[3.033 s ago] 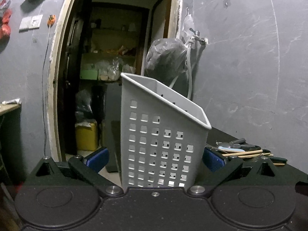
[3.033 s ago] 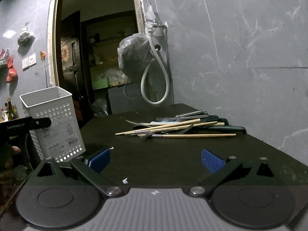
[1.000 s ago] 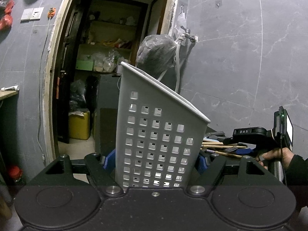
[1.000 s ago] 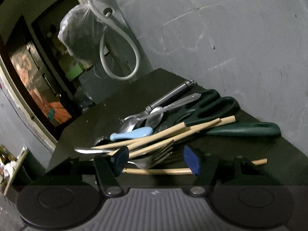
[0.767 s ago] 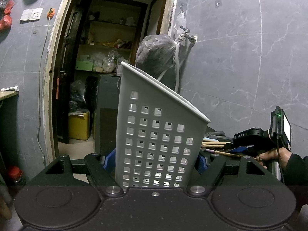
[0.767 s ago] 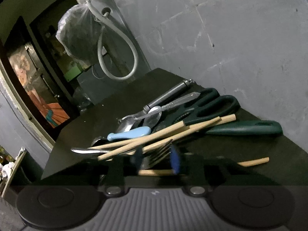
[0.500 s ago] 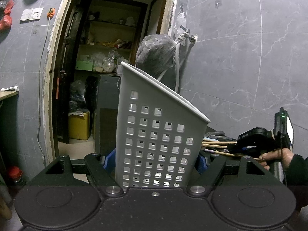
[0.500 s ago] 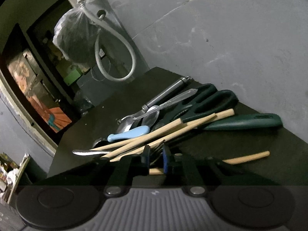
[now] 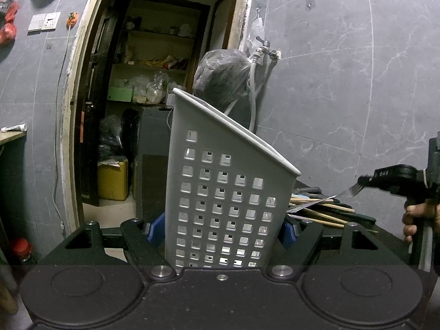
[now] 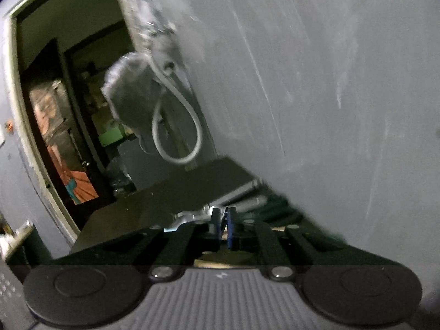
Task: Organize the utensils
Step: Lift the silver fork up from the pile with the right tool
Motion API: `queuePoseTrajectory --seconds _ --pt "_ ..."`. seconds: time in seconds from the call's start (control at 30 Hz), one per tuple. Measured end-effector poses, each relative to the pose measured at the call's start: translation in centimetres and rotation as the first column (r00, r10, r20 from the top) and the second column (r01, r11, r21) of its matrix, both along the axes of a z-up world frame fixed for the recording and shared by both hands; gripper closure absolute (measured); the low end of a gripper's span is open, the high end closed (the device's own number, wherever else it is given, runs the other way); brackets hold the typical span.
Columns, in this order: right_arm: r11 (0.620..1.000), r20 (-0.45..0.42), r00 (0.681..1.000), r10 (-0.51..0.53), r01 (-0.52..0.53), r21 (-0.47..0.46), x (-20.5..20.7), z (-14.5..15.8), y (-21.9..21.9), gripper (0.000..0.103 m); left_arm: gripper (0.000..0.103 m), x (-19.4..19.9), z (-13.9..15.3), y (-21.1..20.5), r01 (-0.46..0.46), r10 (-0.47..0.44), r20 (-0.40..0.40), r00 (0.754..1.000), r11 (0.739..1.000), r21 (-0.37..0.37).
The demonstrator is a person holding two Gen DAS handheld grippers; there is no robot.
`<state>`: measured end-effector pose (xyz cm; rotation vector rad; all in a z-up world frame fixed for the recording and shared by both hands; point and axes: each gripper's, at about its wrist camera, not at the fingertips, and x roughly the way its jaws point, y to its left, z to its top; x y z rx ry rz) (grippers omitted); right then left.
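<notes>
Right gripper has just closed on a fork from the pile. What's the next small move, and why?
Probably carry the fork across and over the open top of the white basket, then lower it in. The right gripper is shut on its handle, tines toward the basket, just above the utensil pile. The left gripper clamps the basket, tilted toward the pile.

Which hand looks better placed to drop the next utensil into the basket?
Right. Its gripper is shut on a fork just above the utensil pile, while the left gripper is busy clamping the basket.
</notes>
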<state>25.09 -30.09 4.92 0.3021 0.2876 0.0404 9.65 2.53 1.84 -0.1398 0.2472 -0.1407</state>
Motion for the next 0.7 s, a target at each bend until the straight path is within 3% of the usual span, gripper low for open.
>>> queuePoseTrajectory --seconds 0.23,0.43,0.7 --pt "0.985 0.133 0.990 0.036 -0.013 -0.170 -2.6 2.0 2.6 0.101 0.024 -0.1 -0.1 -0.1 0.001 -0.001 0.000 1.000 1.000 0.003" --pt "0.955 0.193 0.975 0.112 -0.051 -0.294 -4.2 3.0 5.1 0.101 0.024 -0.1 -0.1 -0.1 0.001 -0.001 0.001 1.000 1.000 0.003" --pt "0.921 0.249 0.952 0.181 -0.075 -0.381 -5.0 5.5 7.8 0.101 0.024 -0.2 -0.1 -0.1 0.003 -0.003 0.001 1.000 1.000 0.005"
